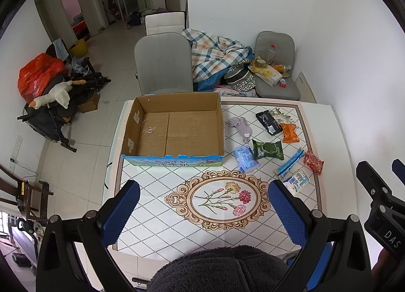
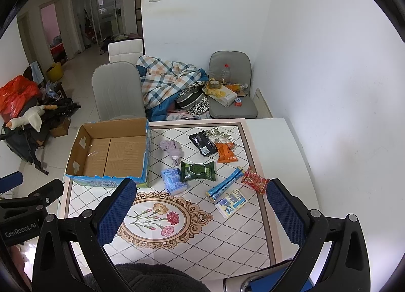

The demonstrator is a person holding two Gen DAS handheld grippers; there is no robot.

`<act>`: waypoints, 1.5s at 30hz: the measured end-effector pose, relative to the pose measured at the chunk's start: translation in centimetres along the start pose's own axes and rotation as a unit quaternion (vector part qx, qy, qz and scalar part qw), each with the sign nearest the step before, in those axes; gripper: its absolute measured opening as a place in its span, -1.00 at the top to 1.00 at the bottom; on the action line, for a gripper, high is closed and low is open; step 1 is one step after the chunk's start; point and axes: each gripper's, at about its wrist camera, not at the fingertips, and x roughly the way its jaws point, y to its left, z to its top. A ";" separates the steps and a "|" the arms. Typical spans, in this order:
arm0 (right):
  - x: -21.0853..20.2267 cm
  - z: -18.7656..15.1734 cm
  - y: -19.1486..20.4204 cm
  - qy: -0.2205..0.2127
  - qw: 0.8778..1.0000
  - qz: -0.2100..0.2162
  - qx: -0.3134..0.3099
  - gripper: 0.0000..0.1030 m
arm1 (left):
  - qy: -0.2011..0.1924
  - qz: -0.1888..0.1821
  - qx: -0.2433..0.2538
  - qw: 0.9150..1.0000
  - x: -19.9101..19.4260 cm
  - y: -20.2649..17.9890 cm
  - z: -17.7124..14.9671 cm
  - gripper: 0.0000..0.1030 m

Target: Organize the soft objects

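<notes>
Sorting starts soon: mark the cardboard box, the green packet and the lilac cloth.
cardboard box (image 1: 162, 130), left wrist view, bare inner floor.
green packet (image 2: 198, 171), right wrist view, middle of its face.
lilac cloth (image 2: 171, 149), right wrist view, middle of the bundle.

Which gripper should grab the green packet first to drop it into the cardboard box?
Probably the right gripper. It is open and looks more directly over the packets, with the green packet ahead between its fingers. The left gripper, also open, faces the cardboard box, with the packet off to its right.
</notes>
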 end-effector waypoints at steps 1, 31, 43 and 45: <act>0.0 0.0 0.0 0.000 1.000 0.000 0.001 -1.00 | 0.000 0.000 0.000 1.000 0.0 0.0 0.0 -1.00; 0.4 0.1 -0.4 -0.003 1.000 0.000 0.006 -1.00 | 0.000 -0.005 0.005 1.000 0.1 -0.4 0.4 -1.00; 2.8 0.4 -3.5 0.022 0.998 -0.008 0.051 -1.00 | 0.007 -0.018 0.036 0.999 3.4 -2.9 2.5 -1.00; 4.3 0.3 -5.4 0.031 0.997 -0.016 0.072 -1.00 | 0.011 -0.017 0.053 0.998 4.8 -3.9 3.3 -1.00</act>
